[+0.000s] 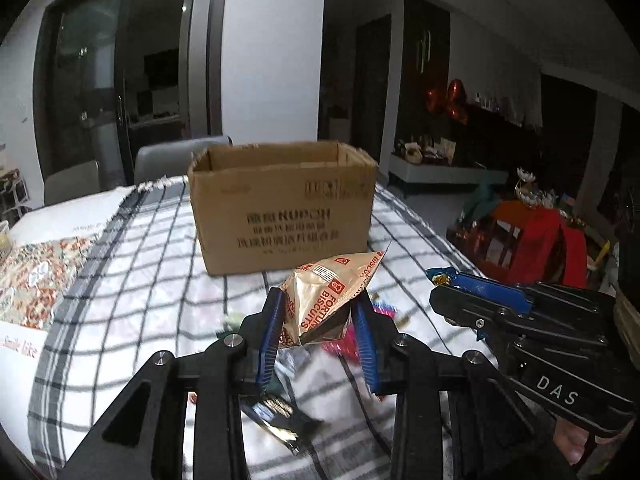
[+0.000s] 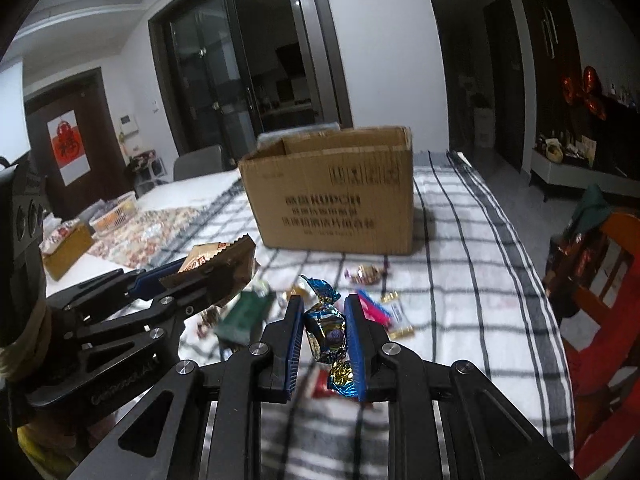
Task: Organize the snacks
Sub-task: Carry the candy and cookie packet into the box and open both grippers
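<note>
My left gripper (image 1: 318,300) is shut on a gold packet of fortune biscuits (image 1: 328,296), lifted above the checked cloth. The same packet (image 2: 218,266) shows in the right wrist view, pinched in the left gripper (image 2: 192,276). My right gripper (image 2: 322,308) is shut on a blue and gold foil candy (image 2: 326,332), also held off the table. In the left wrist view the right gripper (image 1: 444,280) enters from the right with blue foil at its tip. An open cardboard box (image 1: 282,204) (image 2: 332,196) stands upright on the cloth beyond both grippers.
Several loose snacks lie on the checked cloth (image 2: 460,280) under the grippers: a wrapped sweet (image 2: 366,274), a pink packet (image 2: 374,308), a green packet (image 2: 244,314), a dark packet (image 1: 276,420). A red chair (image 2: 600,300) stands at the table's right edge. Grey chairs (image 1: 168,160) stand behind the box.
</note>
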`<action>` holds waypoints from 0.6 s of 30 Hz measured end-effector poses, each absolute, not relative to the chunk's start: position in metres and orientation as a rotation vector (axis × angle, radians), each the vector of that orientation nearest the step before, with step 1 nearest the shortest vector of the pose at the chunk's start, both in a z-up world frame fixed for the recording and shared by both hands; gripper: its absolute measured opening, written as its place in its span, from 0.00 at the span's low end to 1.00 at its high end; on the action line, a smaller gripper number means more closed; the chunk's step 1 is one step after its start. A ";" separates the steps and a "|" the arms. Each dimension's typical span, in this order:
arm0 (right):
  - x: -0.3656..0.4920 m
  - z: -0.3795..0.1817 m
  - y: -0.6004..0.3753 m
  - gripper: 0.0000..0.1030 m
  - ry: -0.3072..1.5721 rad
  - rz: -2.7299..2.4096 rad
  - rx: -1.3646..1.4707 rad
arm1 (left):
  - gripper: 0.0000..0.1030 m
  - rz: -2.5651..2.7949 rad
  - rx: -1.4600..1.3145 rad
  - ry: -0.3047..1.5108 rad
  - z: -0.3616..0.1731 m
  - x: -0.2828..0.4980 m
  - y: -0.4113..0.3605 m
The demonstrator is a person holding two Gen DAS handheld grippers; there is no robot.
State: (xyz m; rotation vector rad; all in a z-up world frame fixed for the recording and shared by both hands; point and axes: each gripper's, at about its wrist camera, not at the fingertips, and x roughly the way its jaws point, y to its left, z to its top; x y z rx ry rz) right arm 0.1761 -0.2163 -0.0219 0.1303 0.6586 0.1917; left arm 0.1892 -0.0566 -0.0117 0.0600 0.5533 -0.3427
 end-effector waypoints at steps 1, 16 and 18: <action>0.179 -0.019 -0.215 0.22 0.650 0.192 0.130 | 0.33 -0.339 0.060 0.542 -0.008 0.192 -0.055; 0.252 0.023 -0.219 0.22 0.559 0.202 0.158 | 0.33 -0.313 0.023 0.457 0.035 0.251 -0.039; 0.267 0.029 -0.219 0.22 0.552 0.206 0.149 | 0.33 -0.312 0.024 0.447 0.043 0.264 -0.037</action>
